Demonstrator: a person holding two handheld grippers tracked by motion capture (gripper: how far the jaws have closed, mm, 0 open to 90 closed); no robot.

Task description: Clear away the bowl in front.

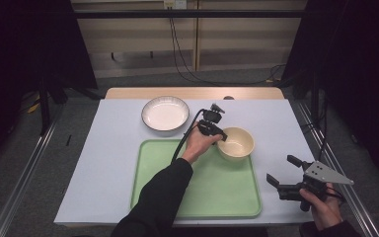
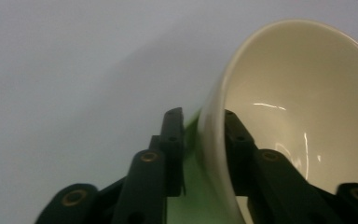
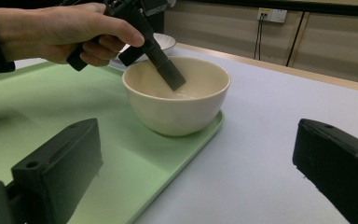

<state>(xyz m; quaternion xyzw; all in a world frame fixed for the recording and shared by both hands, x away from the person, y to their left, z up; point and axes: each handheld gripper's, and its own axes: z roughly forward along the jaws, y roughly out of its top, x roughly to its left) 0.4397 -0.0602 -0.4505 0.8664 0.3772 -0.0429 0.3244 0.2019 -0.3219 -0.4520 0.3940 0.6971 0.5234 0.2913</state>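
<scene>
The left gripper reached over the near-left rim of the cream bowl, which sat in the far right corner of the green tray on the worktop. Its fingers straddled the bowl's wall, one outside and one inside. In the left gripper view the inner finger lay against the wall, while a narrow sliver of green tray showed between the outer finger and the rim, so the fingers stood slightly parted and did not pinch the bowl. The right gripper hovered over the worktop just off the tray's right edge, well apart from the bowl; its fingers were spread wide with nothing between them. A white plate lay beyond the tray.
</scene>
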